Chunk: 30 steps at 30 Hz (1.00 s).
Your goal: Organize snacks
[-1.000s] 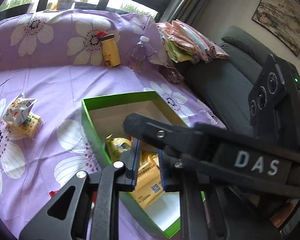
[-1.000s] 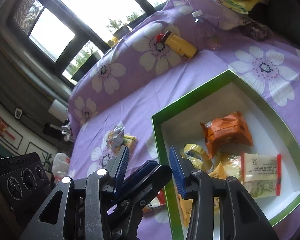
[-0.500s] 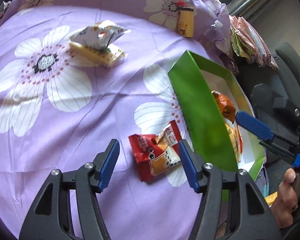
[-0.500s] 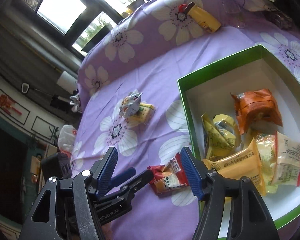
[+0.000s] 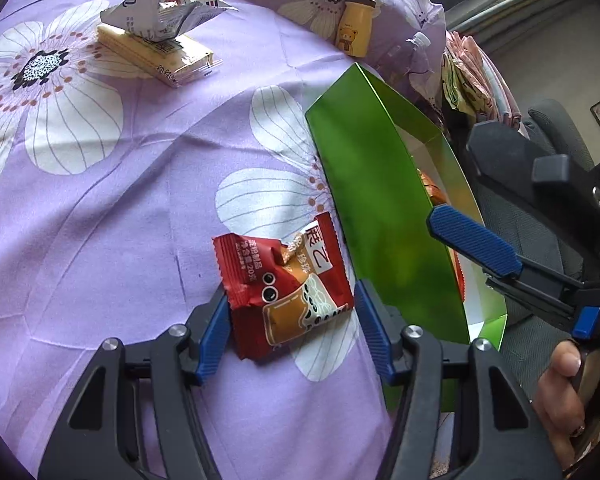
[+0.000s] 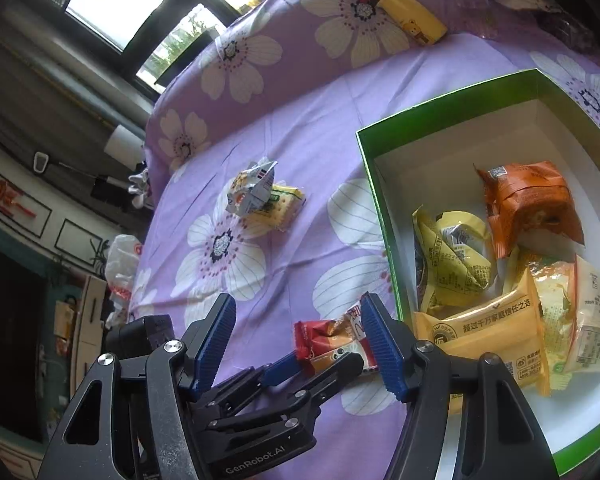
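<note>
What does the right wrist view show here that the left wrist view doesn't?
Only the right wrist view looks down into the green box, showing the orange packet and yellow packets inside. Only the left wrist view shows the box's green outer wall and the left gripper, open, straddling the red snack packet, with a hand at lower right. Both show that red packet, the silver packet resting on crackers, and the yellow bottle.

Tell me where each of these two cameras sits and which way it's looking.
Left wrist: rides the left gripper, looking down at the red snack packet between its open jaws; a hand shows at right.
Right wrist: rides the right gripper, jaws open, looking over the green box; the left gripper shows below.
Shared: the red snack packet, green box, yellow bottle.
</note>
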Each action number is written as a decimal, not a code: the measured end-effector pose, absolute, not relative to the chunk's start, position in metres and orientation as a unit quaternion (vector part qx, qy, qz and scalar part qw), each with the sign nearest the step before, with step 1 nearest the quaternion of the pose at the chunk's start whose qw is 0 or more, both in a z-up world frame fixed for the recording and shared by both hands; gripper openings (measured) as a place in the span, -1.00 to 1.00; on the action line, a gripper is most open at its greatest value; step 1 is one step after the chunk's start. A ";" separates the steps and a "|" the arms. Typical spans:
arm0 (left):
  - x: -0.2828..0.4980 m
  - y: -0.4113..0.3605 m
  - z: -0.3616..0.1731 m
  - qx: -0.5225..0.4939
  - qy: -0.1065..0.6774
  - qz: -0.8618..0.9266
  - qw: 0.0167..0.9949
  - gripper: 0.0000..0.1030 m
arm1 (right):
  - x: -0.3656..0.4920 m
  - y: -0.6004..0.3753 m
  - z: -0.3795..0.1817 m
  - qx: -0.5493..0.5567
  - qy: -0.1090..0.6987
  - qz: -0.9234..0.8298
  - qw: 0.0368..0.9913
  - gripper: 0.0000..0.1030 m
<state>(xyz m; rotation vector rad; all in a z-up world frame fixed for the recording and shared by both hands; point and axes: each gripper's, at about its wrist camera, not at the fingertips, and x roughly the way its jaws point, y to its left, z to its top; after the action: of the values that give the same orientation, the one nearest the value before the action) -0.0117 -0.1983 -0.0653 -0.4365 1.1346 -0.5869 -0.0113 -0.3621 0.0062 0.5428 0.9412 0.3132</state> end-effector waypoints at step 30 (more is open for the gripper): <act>-0.013 -0.190 -0.036 -0.278 0.464 -0.275 0.795 -0.71 | -0.010 -0.356 0.005 0.237 0.447 0.151 0.849 0.30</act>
<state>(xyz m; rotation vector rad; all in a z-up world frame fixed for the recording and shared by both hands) -0.0128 -0.1901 -0.0363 -0.5968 0.9965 -0.5900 -0.0097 -0.3563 0.0051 0.5002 0.9421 0.3176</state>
